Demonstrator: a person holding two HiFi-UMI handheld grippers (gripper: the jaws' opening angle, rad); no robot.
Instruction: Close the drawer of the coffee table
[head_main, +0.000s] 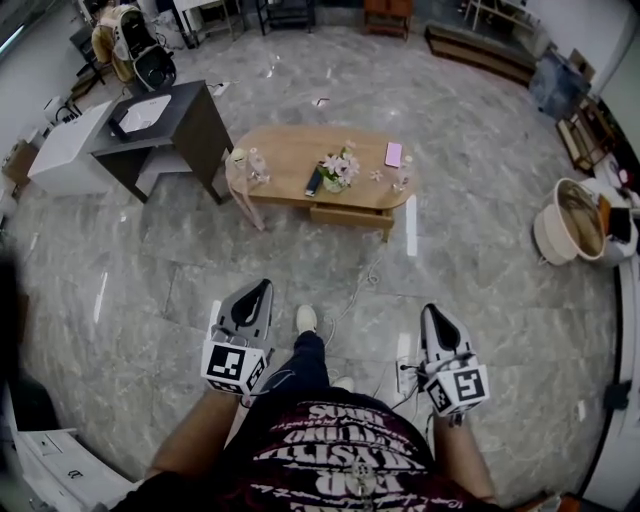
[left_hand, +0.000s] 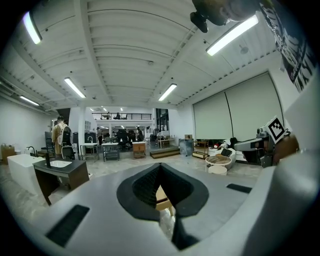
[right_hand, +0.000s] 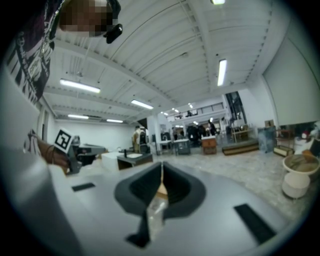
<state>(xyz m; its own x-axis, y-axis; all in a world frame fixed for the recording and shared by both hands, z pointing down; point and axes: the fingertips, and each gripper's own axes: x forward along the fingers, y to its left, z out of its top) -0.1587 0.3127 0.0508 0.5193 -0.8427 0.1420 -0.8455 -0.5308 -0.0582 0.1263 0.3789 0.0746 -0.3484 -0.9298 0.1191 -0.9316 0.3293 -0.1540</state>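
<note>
Nothing is done so far: the drawer (head_main: 346, 215) juts open from the near side of the coffee table (head_main: 290, 152), well ahead of me, and my left gripper (head_main: 262, 290) and right gripper (head_main: 431, 311) are both pinched shut, empty (the whole approach is left).

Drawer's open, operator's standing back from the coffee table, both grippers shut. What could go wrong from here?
1. A cable lies on the floor between the person and the table: a trip risk on approach.
2. The drawer sits low under the top, so the shut left gripper or right gripper may slip off its front.
3. A hard shove could tip the flowers.
</note>
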